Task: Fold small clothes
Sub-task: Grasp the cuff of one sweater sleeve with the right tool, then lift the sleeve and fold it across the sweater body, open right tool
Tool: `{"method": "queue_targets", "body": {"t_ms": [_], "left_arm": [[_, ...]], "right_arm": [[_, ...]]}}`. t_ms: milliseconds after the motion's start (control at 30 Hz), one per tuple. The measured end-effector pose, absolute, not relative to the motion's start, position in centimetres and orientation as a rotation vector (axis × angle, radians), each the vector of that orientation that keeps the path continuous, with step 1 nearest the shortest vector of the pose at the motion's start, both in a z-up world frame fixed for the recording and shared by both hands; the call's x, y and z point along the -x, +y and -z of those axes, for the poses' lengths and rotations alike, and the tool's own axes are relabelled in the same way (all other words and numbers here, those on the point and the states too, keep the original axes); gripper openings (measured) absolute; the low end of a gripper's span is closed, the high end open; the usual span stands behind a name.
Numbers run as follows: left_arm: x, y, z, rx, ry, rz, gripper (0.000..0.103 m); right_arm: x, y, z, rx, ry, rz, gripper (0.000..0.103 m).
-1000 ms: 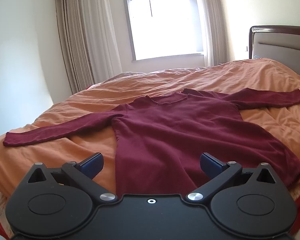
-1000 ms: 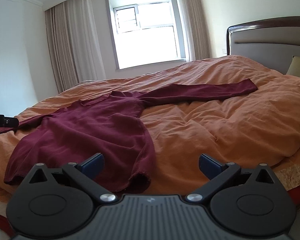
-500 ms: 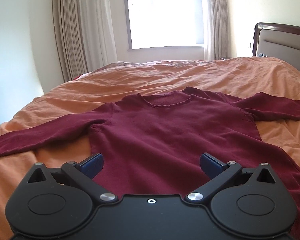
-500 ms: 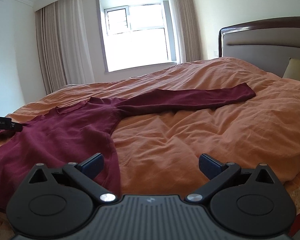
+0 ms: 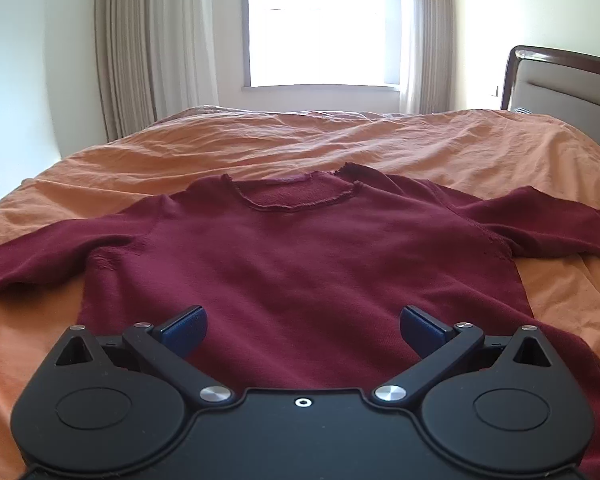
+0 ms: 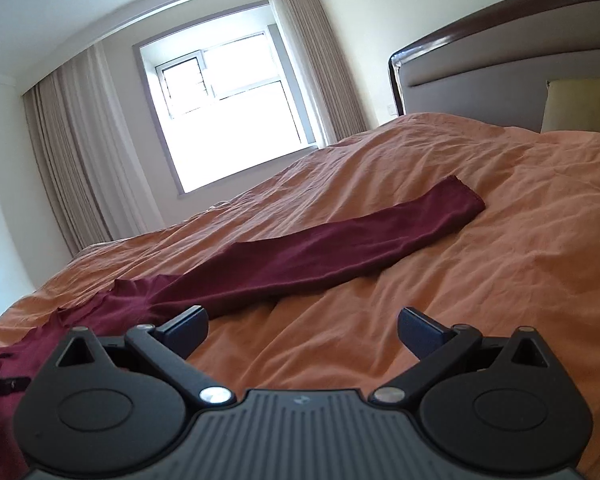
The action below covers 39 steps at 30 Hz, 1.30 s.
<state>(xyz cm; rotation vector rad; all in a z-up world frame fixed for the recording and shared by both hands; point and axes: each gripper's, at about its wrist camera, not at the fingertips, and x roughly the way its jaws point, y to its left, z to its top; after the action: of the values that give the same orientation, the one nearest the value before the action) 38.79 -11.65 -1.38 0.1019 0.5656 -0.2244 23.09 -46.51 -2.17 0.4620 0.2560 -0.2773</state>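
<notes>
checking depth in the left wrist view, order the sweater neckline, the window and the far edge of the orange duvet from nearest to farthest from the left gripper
1. Sweater neckline: straight ahead of the open left gripper, at the far end of the maroon sweater's body.
2. Far edge of the orange duvet: beyond the neckline, below the window.
3. Window: on the back wall, between the curtains.

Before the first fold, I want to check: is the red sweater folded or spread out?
Spread out. The sweater lies flat on the bed, its sleeve stretched sideways.

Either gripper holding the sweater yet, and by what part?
Nothing held. The left gripper is open over the maroon sweater; the right gripper is open beside its sleeve.
</notes>
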Motion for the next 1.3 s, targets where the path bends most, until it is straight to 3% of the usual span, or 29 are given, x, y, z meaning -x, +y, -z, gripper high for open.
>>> {"method": "queue_targets", "body": {"t_ms": [167,433,567,700,767,833,867,933,1000,1300], "left_arm": [[-39.1,-11.3,4.0,-0.097,0.588,0.23,0.102],[-38.7,-10.4,6.0,-0.056,0.569,0.237,0.103],[-38.7,-10.4,6.4,-0.056,0.565,0.235,0.103],[-38.7,-10.5,6.5,-0.063,0.567,0.234,0.103],[-38.7,-10.5,6.5,-0.065,0.564,0.232,0.103],[-38.7,-10.6,6.6,-0.073,0.56,0.23,0.103],[-38.7,-10.7,6.6,-0.077,0.56,0.228,0.103],[-38.8,-10.7,6.7,-0.081,0.559,0.227,0.103],[-38.7,-10.7,6.7,-0.08,0.558,0.227,0.103],[-38.9,-10.7,6.1,-0.076,0.58,0.224,0.103]], "right_arm": [[-25.8,-51.0,2.6,-0.638,0.269,0.257,0.103],[-30.3,-53.5,2.4,-0.484,0.28,0.389,0.103],[-33.3,-57.0,3.0,-0.552,0.356,0.515,0.101],[-33.9,-60.2,3.8,-0.636,0.352,0.664,0.08],[-33.8,-61.5,4.3,-0.671,0.338,0.707,0.065],[-34.1,-62.4,4.6,-0.68,0.347,0.756,0.042],[-34.2,-62.8,4.6,-0.678,0.351,0.769,0.038],[-34.5,-63.0,4.6,-0.658,0.36,0.77,0.015],[-34.6,-63.0,4.2,-0.647,0.36,0.763,0.006],[-34.2,-58.4,-4.4,-0.462,0.252,0.618,0.005]]}}
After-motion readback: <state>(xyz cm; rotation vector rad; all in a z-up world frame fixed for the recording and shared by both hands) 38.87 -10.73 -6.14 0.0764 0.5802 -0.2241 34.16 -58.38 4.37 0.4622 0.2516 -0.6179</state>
